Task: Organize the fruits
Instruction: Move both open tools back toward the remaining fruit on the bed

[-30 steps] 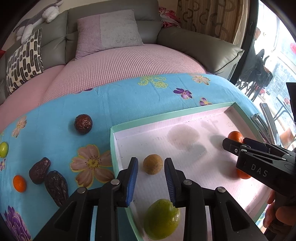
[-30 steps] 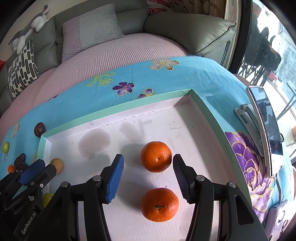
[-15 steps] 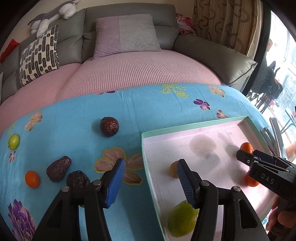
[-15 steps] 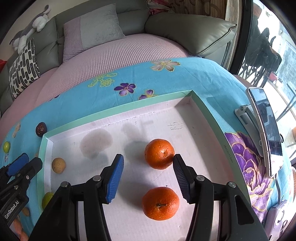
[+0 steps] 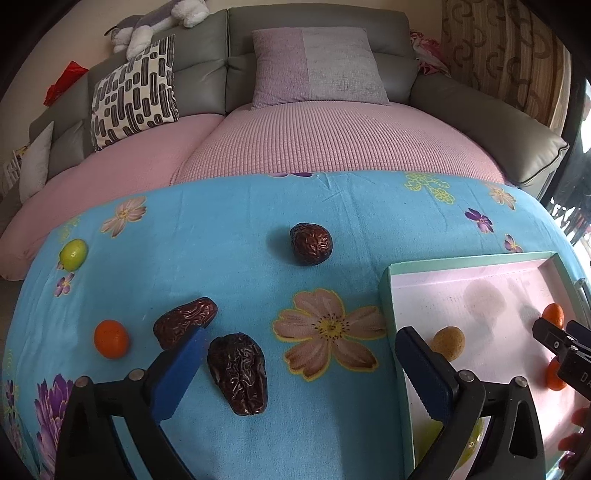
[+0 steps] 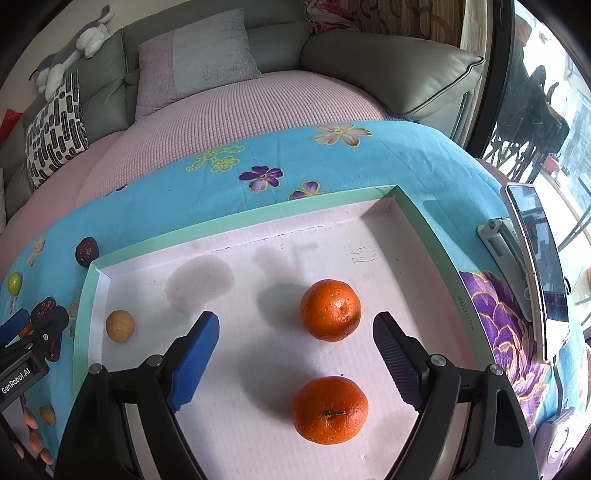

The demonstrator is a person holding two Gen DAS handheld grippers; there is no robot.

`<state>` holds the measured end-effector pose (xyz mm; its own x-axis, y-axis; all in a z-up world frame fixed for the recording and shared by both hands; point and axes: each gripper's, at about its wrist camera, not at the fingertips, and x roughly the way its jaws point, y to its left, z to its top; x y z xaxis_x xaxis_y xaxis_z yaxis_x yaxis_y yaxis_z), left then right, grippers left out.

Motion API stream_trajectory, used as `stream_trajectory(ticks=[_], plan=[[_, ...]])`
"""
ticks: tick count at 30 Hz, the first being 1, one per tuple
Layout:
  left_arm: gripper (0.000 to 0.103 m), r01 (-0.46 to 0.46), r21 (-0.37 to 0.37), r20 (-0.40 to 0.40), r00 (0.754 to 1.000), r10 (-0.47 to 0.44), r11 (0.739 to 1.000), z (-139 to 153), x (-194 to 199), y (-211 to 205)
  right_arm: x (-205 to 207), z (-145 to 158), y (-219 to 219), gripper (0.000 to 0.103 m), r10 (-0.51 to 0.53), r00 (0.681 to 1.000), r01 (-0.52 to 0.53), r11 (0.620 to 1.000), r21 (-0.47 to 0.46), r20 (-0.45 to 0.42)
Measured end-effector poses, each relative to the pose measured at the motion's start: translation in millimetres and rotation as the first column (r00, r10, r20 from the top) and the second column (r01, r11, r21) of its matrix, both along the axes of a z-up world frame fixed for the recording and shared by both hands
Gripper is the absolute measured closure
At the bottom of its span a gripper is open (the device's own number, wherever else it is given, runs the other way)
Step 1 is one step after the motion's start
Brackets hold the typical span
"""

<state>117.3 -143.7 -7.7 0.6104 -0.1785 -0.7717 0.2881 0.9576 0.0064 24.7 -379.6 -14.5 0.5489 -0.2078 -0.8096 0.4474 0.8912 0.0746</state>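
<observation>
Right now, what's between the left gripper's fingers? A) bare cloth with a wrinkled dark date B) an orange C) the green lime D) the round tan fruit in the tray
A: the left gripper hangs open over the blue cloth, and the wrinkled dark date lies between its fingers, ungripped; the tan fruit sits in the tray beyond the right finger.

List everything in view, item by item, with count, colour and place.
tray: 1, mint-green rim, white floor, on the blue cloth
oranges: 2, orange, in the tray
tan fruit: 1, tray's left end
green fruit: 1, tray's near left corner, partly hidden
dates: 3, dark brown, on the cloth left of the tray
small orange fruit: 1, cloth, far left
small green fruit: 1, cloth, far left
cloth: 1, blue, floral
sofa: 1, grey, behind
phone: 1, right of the tray
left gripper: open
right gripper: open
</observation>
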Motion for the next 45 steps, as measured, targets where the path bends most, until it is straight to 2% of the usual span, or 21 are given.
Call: stream_trajectory(ticks=[12, 20, 23, 29, 33, 38, 41, 45], plan=[[0.000, -0.050, 0.025, 0.008, 0.999, 0.050, 0.998, -3.4, -16.8, 31.3, -9.5, 8.8, 11.1, 0.017, 0.012, 0.999, -0.012, 1.000, -0.001, 0.053], [0.000, -0.043, -0.031, 0.044, 0.998, 0.044, 0.999, 12.6, -34.6, 49.5, -22.1, 8.9, 36.6, 0.017, 0.073, 0.997, -0.072, 0.997, -0.021, 0.041], [0.000, -0.048, -0.043, 0.061, 0.997, 0.051, 0.998, 19.0, -41.7, 59.0, -27.2, 18.2, 44.6, 0.017, 0.087, 0.992, -0.086, 0.996, -0.016, 0.087], [0.000, -0.091, -0.110, 0.074, 0.992, 0.099, 0.990, 30.0, -51.5, 92.1, -36.7, 41.9, 63.0, 0.017, 0.110, 0.980, -0.096, 0.991, -0.093, 0.165], [0.000, -0.133, -0.121, 0.080, 0.986, 0.144, 0.984, 32.3, -55.2, 110.7, -31.9, 47.7, 77.4, 0.017, 0.150, 0.969, -0.134, 0.987, -0.090, 0.196], [0.001, -0.170, -0.173, 0.037, 0.983, 0.179, 0.970, 28.4, -57.8, 131.6, -24.9, 51.4, 103.2, 0.017, 0.224, 0.948, -0.215, 0.975, -0.062, 0.226], [0.001, -0.181, -0.161, 0.019, 0.982, 0.187, 0.970, 23.2, -60.3, 136.5, -22.0, 51.6, 117.2, 0.018, 0.267, 0.934, -0.266, 0.963, -0.039, 0.238], [0.002, -0.167, -0.167, -0.032, 0.986, 0.164, 0.972, 12.4, -64.1, 138.8, -17.9, 45.4, 134.5, 0.026, 0.313, 0.928, -0.313, 0.949, -0.029, 0.205]])
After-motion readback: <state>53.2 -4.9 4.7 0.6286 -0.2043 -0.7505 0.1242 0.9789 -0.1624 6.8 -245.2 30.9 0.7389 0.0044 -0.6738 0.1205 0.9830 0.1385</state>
